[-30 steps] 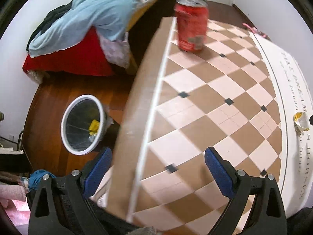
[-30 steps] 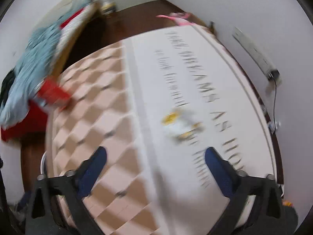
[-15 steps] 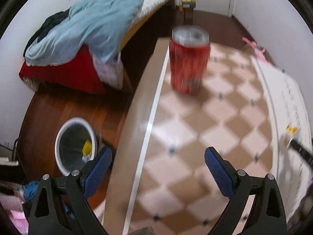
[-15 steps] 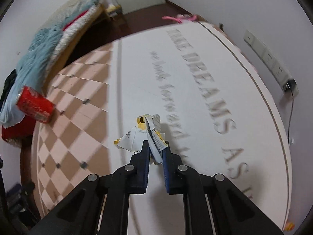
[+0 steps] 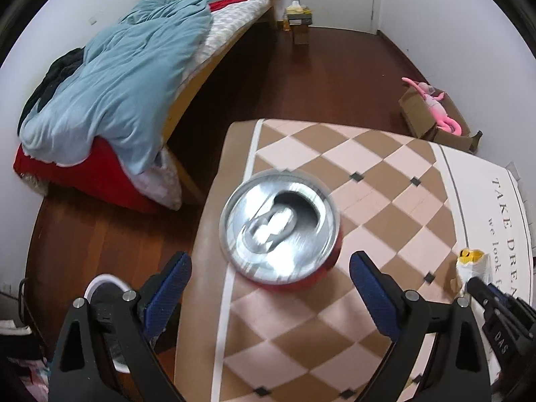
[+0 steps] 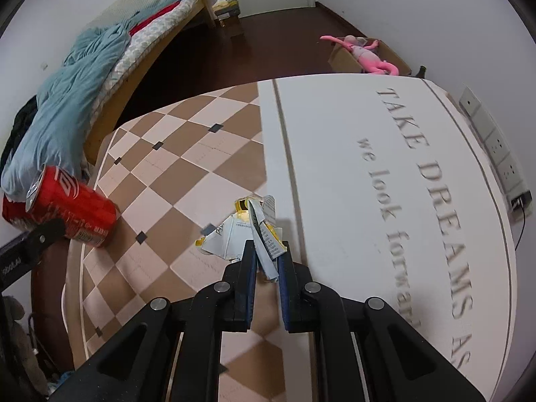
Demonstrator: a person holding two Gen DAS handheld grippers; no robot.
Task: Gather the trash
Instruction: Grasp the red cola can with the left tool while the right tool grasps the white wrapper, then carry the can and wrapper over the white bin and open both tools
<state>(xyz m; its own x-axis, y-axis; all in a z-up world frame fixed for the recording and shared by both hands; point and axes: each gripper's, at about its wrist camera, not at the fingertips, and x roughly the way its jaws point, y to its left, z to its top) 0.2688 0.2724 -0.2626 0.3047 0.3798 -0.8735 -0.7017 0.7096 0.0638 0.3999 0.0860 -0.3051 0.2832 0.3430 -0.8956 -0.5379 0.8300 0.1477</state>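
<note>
**Grippers on can and wrapper**

Right gripper (image 6: pixel 266 261) stays clamped on the crumpled wrapper (image 6: pixel 241 234), mid-tabletop. Left gripper (image 5: pixel 268 281), jaws wide apart, has moved over the red can (image 5: pixel 279 231) at the tabletop's left edge. Beyond: trash bin (image 5: pixel 100 284), bed (image 5: pixel 134 67), cardboard box (image 6: pixel 361 53).

bed (image 5: pixel 207 50) | blue blanket (image 5: pixel 127 77) | pink plush toy (image 6: pixel 365 53) in cardboard box (image 6: pixel 345 58) | wall sockets (image 6: pixel 492 140)
</note>
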